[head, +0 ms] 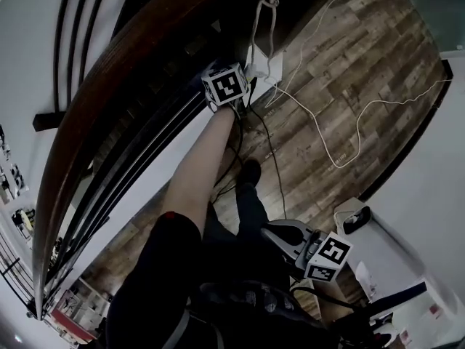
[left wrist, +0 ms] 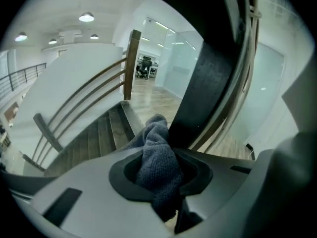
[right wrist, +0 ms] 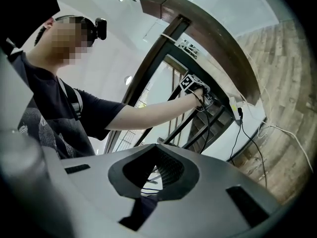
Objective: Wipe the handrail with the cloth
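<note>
The brown wooden handrail point(head: 109, 71) curves from the top centre down to the lower left in the head view. My left gripper point(head: 221, 78) is stretched out at arm's length, close under the rail's upper stretch. It is shut on a grey-blue cloth point(left wrist: 156, 152), which bunches up between the jaws of the left gripper point(left wrist: 161, 167) beside a dark post point(left wrist: 210, 78). The right gripper view shows the handrail point(right wrist: 213, 38) with the left gripper point(right wrist: 192, 83) just below it. My right gripper point(head: 287, 233) hangs low by my side, away from the rail. The right gripper point(right wrist: 156, 175) is shut on nothing.
Black metal bars point(head: 145, 151) run under the handrail. A white cable point(head: 327, 137) and black cables trail over the wooden floor, near a white box point(head: 265, 67). Wooden stairs point(left wrist: 94, 143) descend past the cloth. A white unit point(head: 363, 227) stands at the lower right.
</note>
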Demonstrator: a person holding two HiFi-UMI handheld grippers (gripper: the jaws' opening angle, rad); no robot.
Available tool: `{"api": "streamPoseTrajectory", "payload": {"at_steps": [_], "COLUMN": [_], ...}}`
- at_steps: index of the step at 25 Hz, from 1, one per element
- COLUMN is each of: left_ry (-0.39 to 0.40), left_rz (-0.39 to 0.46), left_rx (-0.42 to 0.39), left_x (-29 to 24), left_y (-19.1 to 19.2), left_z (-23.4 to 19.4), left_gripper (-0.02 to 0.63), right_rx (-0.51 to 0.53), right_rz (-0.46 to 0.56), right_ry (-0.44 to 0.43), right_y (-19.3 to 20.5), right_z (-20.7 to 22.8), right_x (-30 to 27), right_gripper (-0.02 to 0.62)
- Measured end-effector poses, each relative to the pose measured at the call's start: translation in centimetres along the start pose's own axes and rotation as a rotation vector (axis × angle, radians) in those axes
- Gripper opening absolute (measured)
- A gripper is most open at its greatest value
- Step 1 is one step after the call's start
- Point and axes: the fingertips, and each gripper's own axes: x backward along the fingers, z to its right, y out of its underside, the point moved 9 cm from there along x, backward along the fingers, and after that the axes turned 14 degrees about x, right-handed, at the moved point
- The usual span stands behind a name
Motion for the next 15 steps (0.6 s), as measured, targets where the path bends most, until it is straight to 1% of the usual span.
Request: {"api": "streamPoseTrajectory", "payload": {"at_steps": [2, 4, 5, 6, 8, 9, 10, 11, 12, 13, 15], "left_ry": [0.020, 0.074, 0.119, 0.179, 0.330, 0.396, 0.440, 0.461, 0.464, 0.451, 0.389], "left_rz": [-0.020, -0.018, 0.012, 0.062, 0.192, 0.244, 0.276, 0.290, 0.290, 0.277, 0.225], "left_rx": [0.022, 0.010, 0.007, 0.014, 0.060, 0.088, 0.118, 0.153, 0.188, 0.216, 0.235], "left_x": [1.3, 3.9, 5.8, 8.1, 12.9, 14.5, 15.3, 15.4, 15.0, 14.4, 12.9], "left_y": [0.2, 0.7, 0.8, 0.5, -1.3, -2.5, -3.8, -4.9, -5.9, -6.7, -7.9], "left_z": [-0.1, 0.2, 0.5, 1.0, 2.4, 3.2, 3.8, 4.1, 4.2, 4.3, 4.4], "left_gripper": [0.097, 0.097, 0.097, 0.097, 0.097, 0.097, 0.097, 0.097, 0.097, 0.097, 0.097], "right_rx": [-0.007, 0.000, 0.012, 0.027, 0.061, 0.076, 0.089, 0.099, 0.106, 0.111, 0.116], "right_rz": [0.003, 0.005, 0.005, 0.007, 0.011, 0.015, 0.019, 0.022, 0.022, 0.018, 0.004], "right_ry": [-0.008, -0.028, -0.041, -0.055, -0.079, -0.088, -0.096, -0.102, -0.106, -0.109, -0.110], "right_y": [0.3, 0.0, -0.4, -1.0, -2.4, -3.1, -3.6, -4.0, -4.1, -4.2, -3.9], "right_z": [0.6, 0.8, 0.9, 0.8, 0.8, 0.7, 0.6, 0.6, 0.4, 0.3, 0.1], "right_x": [0.6, 0.4, 0.2, -0.2, -0.8, -1.0, -1.2, -1.3, -1.4, -1.4, -1.4], "right_gripper": [0.005, 0.003, 0.004, 0.004, 0.004, 0.003, 0.003, 0.004, 0.003, 0.004, 0.003]}}
